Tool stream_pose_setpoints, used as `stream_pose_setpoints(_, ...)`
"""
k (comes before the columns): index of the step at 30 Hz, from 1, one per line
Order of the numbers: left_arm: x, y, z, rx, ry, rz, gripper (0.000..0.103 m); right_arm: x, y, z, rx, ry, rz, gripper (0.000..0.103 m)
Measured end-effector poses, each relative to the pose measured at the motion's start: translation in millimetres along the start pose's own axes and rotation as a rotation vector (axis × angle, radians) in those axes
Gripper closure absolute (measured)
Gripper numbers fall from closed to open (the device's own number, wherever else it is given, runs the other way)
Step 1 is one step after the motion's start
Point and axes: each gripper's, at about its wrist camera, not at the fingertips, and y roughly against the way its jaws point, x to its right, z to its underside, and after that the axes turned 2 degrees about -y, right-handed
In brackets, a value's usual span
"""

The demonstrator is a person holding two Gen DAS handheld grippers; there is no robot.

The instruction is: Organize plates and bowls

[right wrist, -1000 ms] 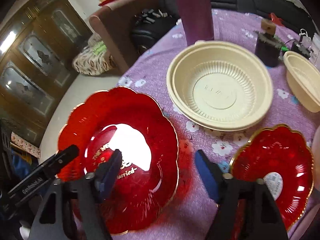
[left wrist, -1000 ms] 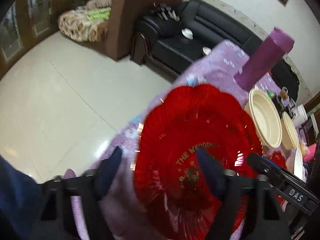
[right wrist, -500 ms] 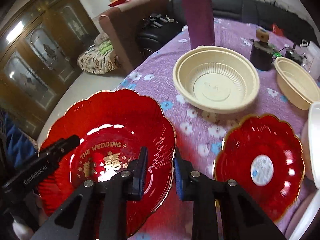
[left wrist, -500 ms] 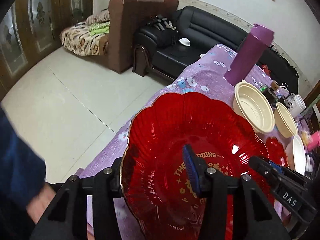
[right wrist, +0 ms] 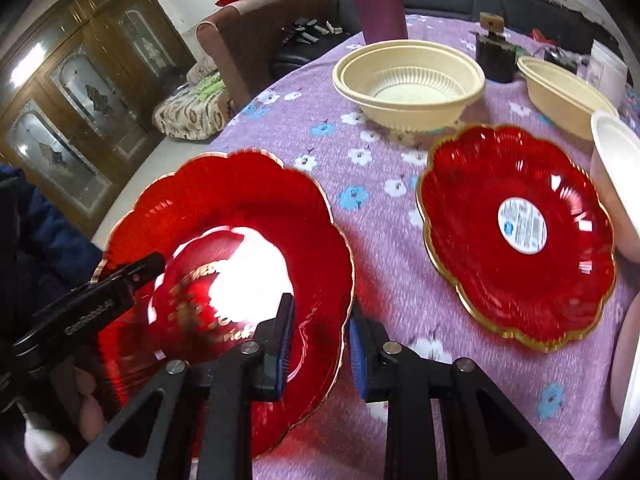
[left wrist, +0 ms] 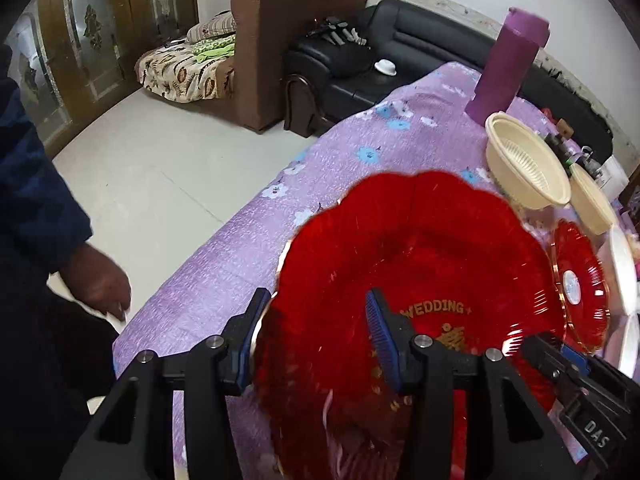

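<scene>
left claw [left wrist: 316, 336] clamped on large red plate [left wrist: 412, 280] left rim | right claw [right wrist: 320, 344], jaws just reopening slightly, straddling right rim lower centre; contact unclear | plate raised off bench [right wrist: 384, 280]

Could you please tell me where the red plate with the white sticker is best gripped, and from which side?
Pinch the scalloped rim of the sticker plate at its near-left edge, coming in low from that side. It lies flat on the cloth, too wide to span, and a white bowl crowds its right edge.
</scene>
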Motion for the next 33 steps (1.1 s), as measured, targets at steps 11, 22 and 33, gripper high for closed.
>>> stream_pose_setpoints(11,31,99,30,0.208,-0.045,0.121,0.016,55,126,51,0.266,-0.05,0.037,0.031)
stream_pose_setpoints(22,155,84,74,0.046,-0.291,0.301,0.016,199,190,93,0.348,-0.327,0.336,0.03)
stream_pose_setpoints(33,222,69,107,-0.046,-0.422,0.321,0.016,250,161,95,0.313,-0.437,0.297,0.03)
